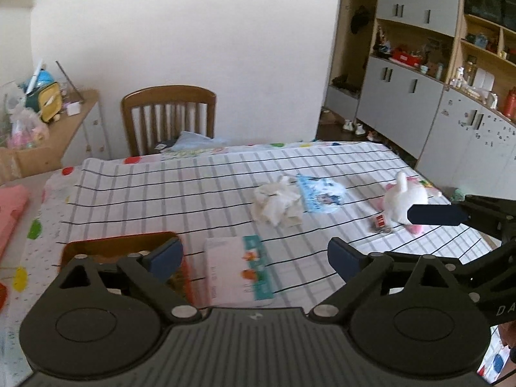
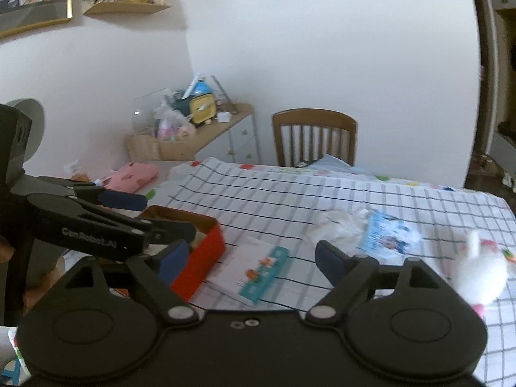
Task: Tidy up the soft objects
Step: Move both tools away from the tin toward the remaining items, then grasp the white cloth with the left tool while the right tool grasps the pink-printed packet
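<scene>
On the checked tablecloth (image 1: 161,200) lie a crumpled white cloth (image 1: 277,203), a blue packet (image 1: 322,195) and a white plush toy with pink feet (image 1: 406,200). My left gripper (image 1: 254,258) stands open above a white booklet (image 1: 238,271), gripping nothing, with a red box (image 1: 122,245) by its left finger. From the right, my right gripper's upper finger (image 1: 435,215) reaches in front of the plush toy. In the right wrist view my right gripper (image 2: 253,261) is open and empty over the booklet (image 2: 251,271). The plush toy (image 2: 480,274) lies to its right and the cloth (image 2: 335,225) lies ahead.
A folded pink cloth (image 2: 132,177) lies at the table's far left corner. A wooden chair (image 1: 167,116) stands at the far edge, with a cluttered side cabinet (image 1: 64,119) to its left. Grey wall cabinets (image 1: 403,103) stand to the right. The left gripper (image 2: 151,216) crosses the red box (image 2: 200,258).
</scene>
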A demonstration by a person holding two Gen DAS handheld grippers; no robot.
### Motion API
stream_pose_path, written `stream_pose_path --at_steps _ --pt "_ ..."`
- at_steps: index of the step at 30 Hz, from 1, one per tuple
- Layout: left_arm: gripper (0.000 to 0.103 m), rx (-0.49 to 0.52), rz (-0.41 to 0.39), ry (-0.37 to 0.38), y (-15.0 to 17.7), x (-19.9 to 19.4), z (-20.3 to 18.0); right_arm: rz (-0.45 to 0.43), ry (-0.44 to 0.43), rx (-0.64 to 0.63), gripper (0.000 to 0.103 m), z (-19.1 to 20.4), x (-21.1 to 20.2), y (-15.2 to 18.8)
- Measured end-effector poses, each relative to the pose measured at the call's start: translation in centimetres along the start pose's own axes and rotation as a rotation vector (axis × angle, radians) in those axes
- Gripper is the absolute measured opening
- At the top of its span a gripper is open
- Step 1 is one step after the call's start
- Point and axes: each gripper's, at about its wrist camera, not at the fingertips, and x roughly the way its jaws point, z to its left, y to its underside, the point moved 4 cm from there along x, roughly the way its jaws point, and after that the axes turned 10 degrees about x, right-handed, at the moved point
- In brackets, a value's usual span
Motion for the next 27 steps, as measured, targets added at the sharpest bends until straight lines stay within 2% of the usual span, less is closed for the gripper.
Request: stream_pose_path --at_steps 6,17,27 --pt "0.098 -0.013 0.003 0.043 -0.9 2.2 -2.7 0.000 0.050 0.034 0.088 -4.0 -1.3 0.8" --pt "0.100 -0.029 0.041 0.040 -1.9 7.2 -5.4 0.048 0.121 0.030 0.090 -8.8 -2.0 3.4" --pt "0.101 -0.047 0.061 0.018 -4.0 13.1 -6.0 0.097 0.147 0.053 0.090 -11.9 -0.5 4.9"
